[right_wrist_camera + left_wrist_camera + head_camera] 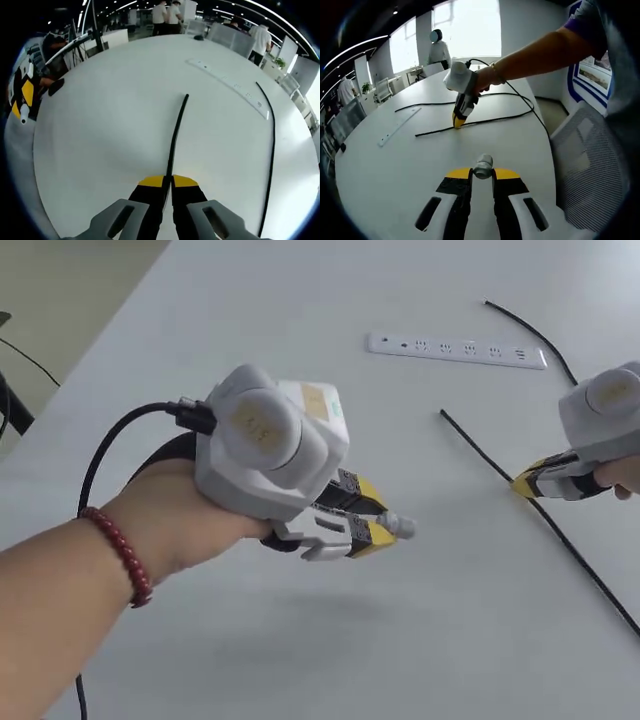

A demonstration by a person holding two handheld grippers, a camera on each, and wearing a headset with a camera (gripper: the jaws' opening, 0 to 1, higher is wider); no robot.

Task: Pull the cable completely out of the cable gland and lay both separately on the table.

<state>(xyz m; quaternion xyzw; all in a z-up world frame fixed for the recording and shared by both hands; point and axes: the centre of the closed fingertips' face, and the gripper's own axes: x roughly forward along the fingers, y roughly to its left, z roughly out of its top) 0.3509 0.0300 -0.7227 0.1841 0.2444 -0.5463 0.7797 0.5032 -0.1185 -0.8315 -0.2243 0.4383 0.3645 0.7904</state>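
1. Bead bracelet [120,555], red: on wrist of hand w/ left gripper.
2. Left gripper [378,527]: held above tabletop [300,660], shadow beneath. Fingers [457,175] w/ yellow tips pinched on item 3.
3. Cable gland [483,166], small, grey-white: btwn left fingertips, sticking out past them, no cable through it. Well apart from item 5.
4. Power strip [455,348], white: flat at far side of tabletop.
5. Cable [475,445], thin, black: lay straight on tabletop, far end free, diag. toward near right.
6. Right gripper [522,485]: low over tabletop. Fingers [150,181] pressed onto item 5 partway along.
7. 2nd black cable [535,335]: curved, far right, beside power strip end.
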